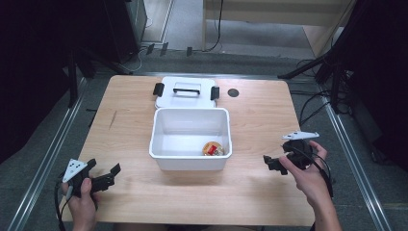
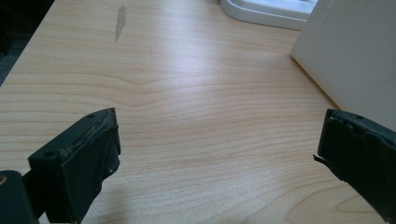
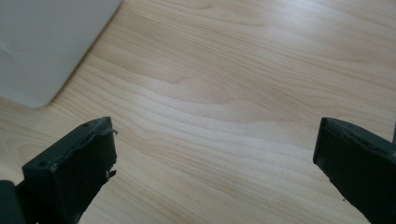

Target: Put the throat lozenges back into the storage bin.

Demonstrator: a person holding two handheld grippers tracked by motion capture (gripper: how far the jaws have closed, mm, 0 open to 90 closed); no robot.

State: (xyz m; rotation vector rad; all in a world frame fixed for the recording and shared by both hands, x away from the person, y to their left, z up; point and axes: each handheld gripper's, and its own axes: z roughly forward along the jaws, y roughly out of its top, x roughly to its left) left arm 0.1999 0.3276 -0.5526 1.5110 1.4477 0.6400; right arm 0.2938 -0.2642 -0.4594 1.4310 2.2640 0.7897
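High view has a white bin (image 1: 190,139) mid-bench, with its lid (image 1: 186,91) lying flat just behind it, black latches at the ends. Inside the bin, near the front right corner, sits one small red-and-yellow item (image 1: 212,148), too small to identify. Looks light, maybe crinkly; probably best pinched from above. Left gripper (image 1: 107,177) and right gripper (image 1: 269,162) hover either side of the bin, jaws wide apart, holding nothing.

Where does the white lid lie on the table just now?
In the high view, the white lid lies flat at the table's far edge, directly behind the open white bin.
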